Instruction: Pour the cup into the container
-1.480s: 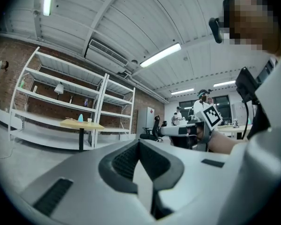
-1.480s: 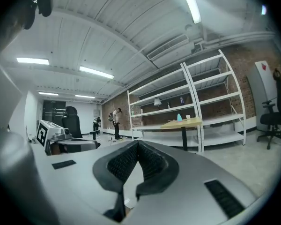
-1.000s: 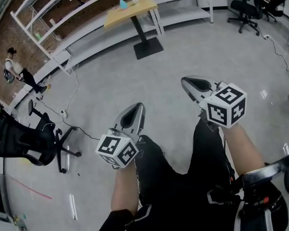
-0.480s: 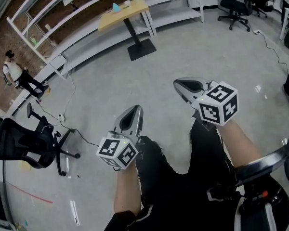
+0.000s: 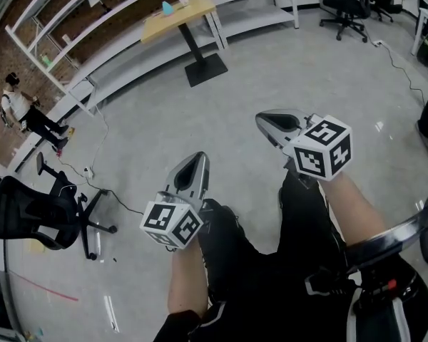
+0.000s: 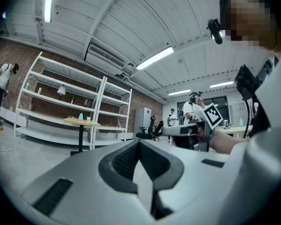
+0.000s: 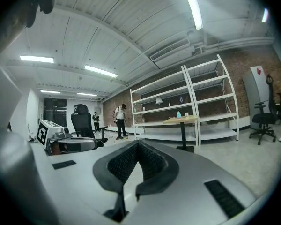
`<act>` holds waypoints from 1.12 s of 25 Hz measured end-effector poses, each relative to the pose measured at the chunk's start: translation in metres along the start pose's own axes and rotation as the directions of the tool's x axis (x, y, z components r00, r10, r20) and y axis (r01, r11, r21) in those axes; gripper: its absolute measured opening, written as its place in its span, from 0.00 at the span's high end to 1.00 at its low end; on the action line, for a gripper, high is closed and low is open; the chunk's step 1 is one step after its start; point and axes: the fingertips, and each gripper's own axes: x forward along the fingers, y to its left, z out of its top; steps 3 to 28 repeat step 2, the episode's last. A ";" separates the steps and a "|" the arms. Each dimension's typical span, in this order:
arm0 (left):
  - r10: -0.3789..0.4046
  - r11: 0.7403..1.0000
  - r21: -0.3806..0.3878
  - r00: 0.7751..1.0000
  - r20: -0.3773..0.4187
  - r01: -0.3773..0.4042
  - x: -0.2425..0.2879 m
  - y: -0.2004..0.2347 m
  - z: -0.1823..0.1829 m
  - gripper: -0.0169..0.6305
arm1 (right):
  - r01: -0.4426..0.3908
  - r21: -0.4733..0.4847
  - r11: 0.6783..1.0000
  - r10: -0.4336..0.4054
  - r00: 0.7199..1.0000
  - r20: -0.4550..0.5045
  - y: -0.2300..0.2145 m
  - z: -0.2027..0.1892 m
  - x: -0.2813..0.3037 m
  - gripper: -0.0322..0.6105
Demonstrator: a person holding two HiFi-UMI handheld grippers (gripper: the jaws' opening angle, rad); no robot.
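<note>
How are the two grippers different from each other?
The left gripper is held nearer the person's body; the right gripper reaches farther forward. The left gripper's tip leans toward the right, the right gripper's toward the left. Both are grey, shut and empty.

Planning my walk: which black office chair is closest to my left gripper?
The office chair at the head view's left edge; the other chairs stand far off beside the shelves.

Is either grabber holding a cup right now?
No, the left gripper and the right gripper both have their jaws closed together with nothing between them.
</note>
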 end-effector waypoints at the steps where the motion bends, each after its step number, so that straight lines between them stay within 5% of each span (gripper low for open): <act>1: 0.002 1.000 0.001 1.000 0.000 -0.002 0.001 0.001 0.000 0.98 | -0.001 -0.001 1.000 0.001 1.000 -0.001 -0.001 0.000 0.001 0.95; 28: 0.004 1.000 0.001 1.000 0.000 -0.004 0.002 0.002 -0.001 0.98 | -0.002 -0.003 1.000 0.002 1.000 -0.002 -0.002 -0.001 0.001 0.95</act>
